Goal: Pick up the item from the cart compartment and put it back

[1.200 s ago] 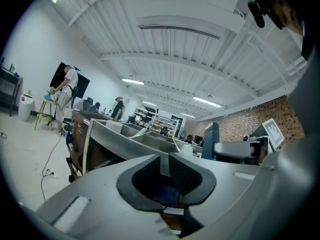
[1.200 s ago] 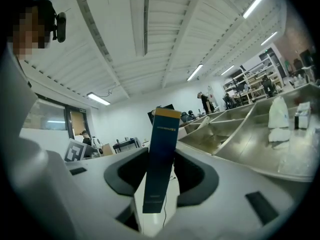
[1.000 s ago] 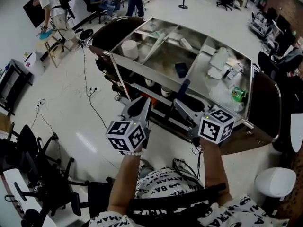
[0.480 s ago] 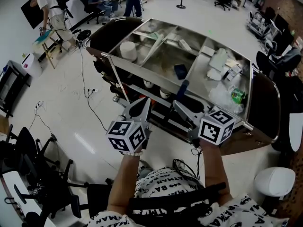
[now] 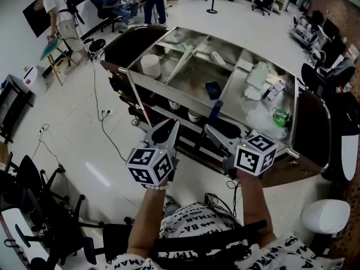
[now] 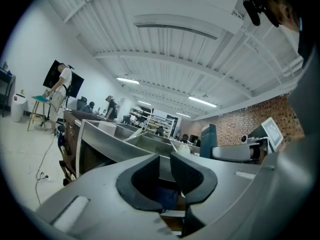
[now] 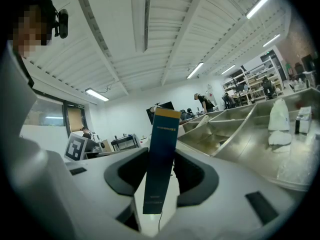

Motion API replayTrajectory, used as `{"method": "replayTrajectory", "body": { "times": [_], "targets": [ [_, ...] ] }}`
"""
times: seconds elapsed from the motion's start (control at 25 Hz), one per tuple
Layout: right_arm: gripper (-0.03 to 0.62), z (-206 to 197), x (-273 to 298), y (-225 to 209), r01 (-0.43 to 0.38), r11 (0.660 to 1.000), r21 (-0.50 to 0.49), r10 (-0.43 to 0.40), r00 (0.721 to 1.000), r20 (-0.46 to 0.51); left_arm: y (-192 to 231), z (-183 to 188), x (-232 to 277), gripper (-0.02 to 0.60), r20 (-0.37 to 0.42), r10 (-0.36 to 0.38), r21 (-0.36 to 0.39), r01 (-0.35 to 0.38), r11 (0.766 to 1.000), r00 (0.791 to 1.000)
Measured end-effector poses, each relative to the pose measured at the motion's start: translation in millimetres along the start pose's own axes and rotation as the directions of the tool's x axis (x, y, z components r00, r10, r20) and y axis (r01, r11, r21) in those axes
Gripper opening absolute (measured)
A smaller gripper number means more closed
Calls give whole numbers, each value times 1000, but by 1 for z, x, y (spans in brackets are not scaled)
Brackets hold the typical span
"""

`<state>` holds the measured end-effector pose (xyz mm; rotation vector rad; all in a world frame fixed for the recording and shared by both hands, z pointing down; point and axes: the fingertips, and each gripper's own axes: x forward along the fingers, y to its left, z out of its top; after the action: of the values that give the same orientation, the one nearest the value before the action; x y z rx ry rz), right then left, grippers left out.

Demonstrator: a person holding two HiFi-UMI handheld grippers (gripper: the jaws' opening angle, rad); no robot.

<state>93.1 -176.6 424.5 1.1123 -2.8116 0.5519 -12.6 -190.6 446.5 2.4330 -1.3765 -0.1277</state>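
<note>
Box (image 7: 160,161), dark blue, slender, pale gold band at its top end: stands nearly upright between the pads of the right tongs (image 7: 161,150), which are clamped on its lower half, with its top rising well above their tips. In the head view it shows against the front rim of the cart, not resting in any compartment.

Left tongs (image 6: 165,154): level with the right tongs and to their left. The pads are drawn close with only a narrow slit between them, and nothing is in it.

Marker cubes: one rides behind each pair of tongs, nearer the person.

Cart (image 5: 188,80), stainless steel, open top divided into compartments: just beyond both tongs.

Small dark blue item (image 5: 212,89): lies in the middle compartment, straight beyond the right tongs.

White round container (image 5: 151,65): in the compartment beyond the left tongs and slightly to their left.

White packets (image 5: 259,75) and a green item (image 5: 279,116): in the compartment beyond and to the right of the right tongs. The green item lies nearer the front rim.

Cable (image 5: 104,114): trails over the pale floor (image 5: 73,128), left of the left tongs.

Person in a white shirt (image 5: 58,7): bent over a small stand, far beyond and left of the left tongs.
</note>
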Motion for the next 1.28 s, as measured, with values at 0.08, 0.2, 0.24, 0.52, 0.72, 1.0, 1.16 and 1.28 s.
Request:
{"method": "replayTrajectory", "body": {
  "times": [0.08, 0.2, 0.24, 0.52, 0.72, 1.0, 1.16, 1.28],
  "targets": [
    [173, 4, 1, -1, 7, 1000, -25, -7, 1000, -8, 1, -3, 2, 92, -6, -8, -10, 8, 1000, 1000],
    [173, 23, 6, -4, 14, 996, -84, -16, 1000, -18, 4, 0, 5, 91, -3, -6, -7, 6, 1000, 1000],
    [173, 32, 8, -5, 15, 994, -106, -17, 1000, -18, 5, 3, 7, 91, 0, -5, -2, 5, 1000, 1000],
    [173, 114, 27, -20, 39, 972, -233, -45, 999, -23, 9, 34, 22, 91, 39, -10, 28, 9, 1000, 999],
    [173, 159, 63, -55, 75, 967, -245, -95, 993, -73, 13, 54, 46, 91, 62, -23, 42, 20, 999, 998],
    [173, 143, 123, -117, 128, 983, -129, -156, 960, -234, 20, 63, 64, 91, 62, -41, 25, 39, 999, 997],
    [173, 108, 149, -149, 174, 977, -120, -207, 904, -374, 32, 62, 77, 91, 48, -35, 3, 35, 999, 998],
    [173, 79, 161, -165, 195, 969, -151, -245, 844, -478, 40, 61, 83, 91, 33, -25, -29, 26, 999, 999]
  ]
}}
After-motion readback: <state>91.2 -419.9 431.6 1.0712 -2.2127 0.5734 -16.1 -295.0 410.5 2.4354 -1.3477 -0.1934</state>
